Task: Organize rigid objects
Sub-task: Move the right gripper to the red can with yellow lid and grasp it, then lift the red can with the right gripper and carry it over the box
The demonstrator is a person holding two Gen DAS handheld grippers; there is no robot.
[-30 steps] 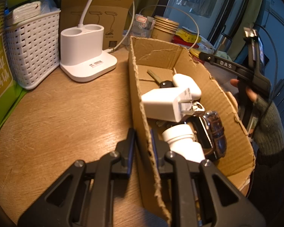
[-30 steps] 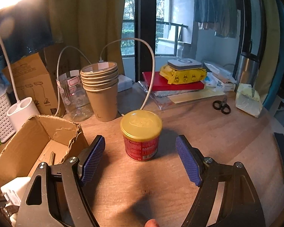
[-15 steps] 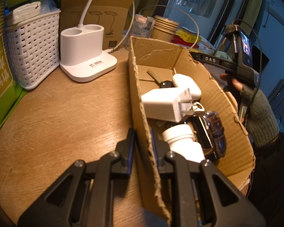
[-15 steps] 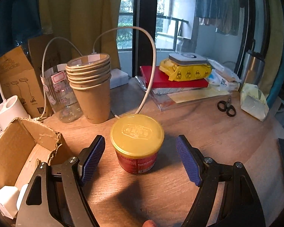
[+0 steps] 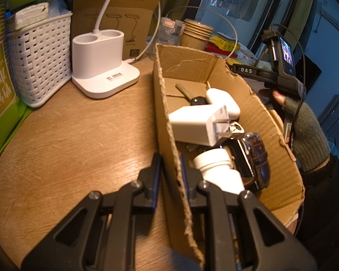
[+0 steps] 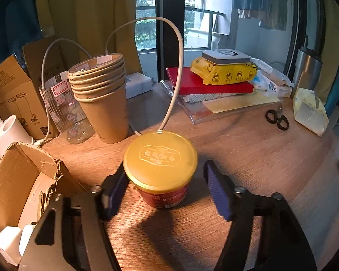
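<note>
The right gripper (image 6: 166, 184) has its blue-padded fingers (image 6: 215, 189) spread wide, one on each side of the red tub with the gold lid (image 6: 160, 155). The left-hand pad looks to be touching or nearly touching the tub's rim, while the other stands clear of it, so the tub sits off-centre in the gap. Closing from here could shove the tub sideways across the wooden table (image 6: 248, 149) before both pads bite, or let them catch only the flared lid edge and slip off.

Just behind the tub a white cable (image 6: 177, 76) comes down to its far rim; lifting could snag it. Beyond stands a stack of paper cups (image 6: 101, 94), near enough to be knocked.

The left gripper (image 5: 169, 174) is pinched on the torn side wall of the cardboard box (image 5: 255, 113), one finger outside, one inside. Past the inner finger lie a white bottle (image 5: 217, 169), a watch (image 5: 257, 155), a white charger (image 5: 196, 124) and a key (image 5: 189, 94). That wall is soft and ragged; it could buckle or tear if pulled hard.
</note>
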